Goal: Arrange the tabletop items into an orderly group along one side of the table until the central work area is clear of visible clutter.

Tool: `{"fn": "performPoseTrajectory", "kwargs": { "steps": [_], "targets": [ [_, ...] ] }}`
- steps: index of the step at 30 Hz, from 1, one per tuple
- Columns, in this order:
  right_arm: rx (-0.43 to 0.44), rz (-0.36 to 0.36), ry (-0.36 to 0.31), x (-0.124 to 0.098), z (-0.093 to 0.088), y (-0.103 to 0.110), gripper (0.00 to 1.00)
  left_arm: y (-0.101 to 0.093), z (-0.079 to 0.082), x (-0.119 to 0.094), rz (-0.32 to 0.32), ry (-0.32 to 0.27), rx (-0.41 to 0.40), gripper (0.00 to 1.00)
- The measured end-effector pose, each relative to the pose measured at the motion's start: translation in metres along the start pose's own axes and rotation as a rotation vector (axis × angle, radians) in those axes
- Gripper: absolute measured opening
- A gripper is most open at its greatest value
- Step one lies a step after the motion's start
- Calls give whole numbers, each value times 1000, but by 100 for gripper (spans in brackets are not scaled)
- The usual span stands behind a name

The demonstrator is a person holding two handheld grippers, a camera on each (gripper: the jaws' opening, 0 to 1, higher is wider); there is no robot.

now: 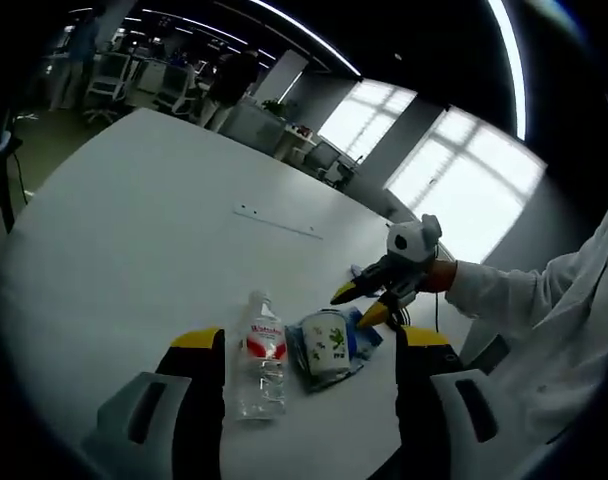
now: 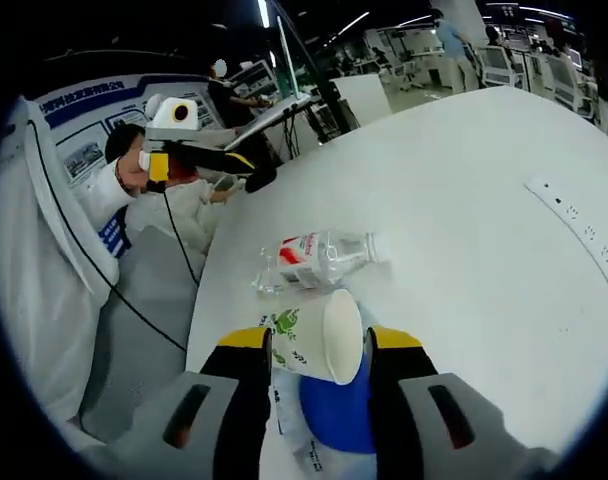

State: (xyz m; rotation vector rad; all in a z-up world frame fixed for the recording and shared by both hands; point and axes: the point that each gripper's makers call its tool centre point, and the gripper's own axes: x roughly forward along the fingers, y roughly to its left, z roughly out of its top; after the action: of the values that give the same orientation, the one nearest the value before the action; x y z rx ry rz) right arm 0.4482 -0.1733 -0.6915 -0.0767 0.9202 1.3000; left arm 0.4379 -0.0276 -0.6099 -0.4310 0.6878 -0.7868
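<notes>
one water bottle (image 1: 262,362) lies on the white table (image 1: 164,240) between the spread jaws of the left gripper (image 1: 310,370), untouched. just right of it, the right gripper (image 2: 318,362) pinches one paper cup (image 2: 316,335), tipped on its side over one blue packet (image 2: 336,410).

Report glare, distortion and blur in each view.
Left gripper view: windows blow out white, fisheye curves the table edge, the bottle is sharp. Right gripper view: even light, soft shadow beside the cup, background desks blurred.
</notes>
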Motion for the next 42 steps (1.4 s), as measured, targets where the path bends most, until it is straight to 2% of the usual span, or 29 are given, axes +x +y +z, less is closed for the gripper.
{"fn": "performPoseTrajectory", "kwargs": {
  "steps": [4, 10, 14, 21, 28, 31, 35, 39, 42],
  "targets": [
    [9, 60, 24, 4, -3, 6, 28, 3, 0, 0, 2, -12, -18, 70],
    [8, 91, 57, 11, -7, 8, 22, 6, -2, 2, 4, -9, -26, 70],
    [4, 125, 58, 11, -6, 17, 10, 7, -3, 2, 8, -7, -25, 70],
    [15, 155, 63, 8, -6, 31, 5, 3, -3, 3, -1, -8, -22, 69],
    [-10, 217, 92, 7, -8, 62, 0, -3, -2, 3, -12, -14, -19, 69],
    [-59, 191, 119, 6, -9, 63, 0, -5, -4, 3, -15, -8, -13, 69],
    [-106, 155, 123, -3, 1, 62, 0, -7, -4, 2, -20, -15, -16, 68],
    [-196, 59, 119, -14, 20, 51, 0, -8, -4, 1, -21, -19, -18, 68],
    [-257, -14, 157, -19, 26, 39, 0, -9, -4, 1, -26, -23, -23, 68]
  ]
}}
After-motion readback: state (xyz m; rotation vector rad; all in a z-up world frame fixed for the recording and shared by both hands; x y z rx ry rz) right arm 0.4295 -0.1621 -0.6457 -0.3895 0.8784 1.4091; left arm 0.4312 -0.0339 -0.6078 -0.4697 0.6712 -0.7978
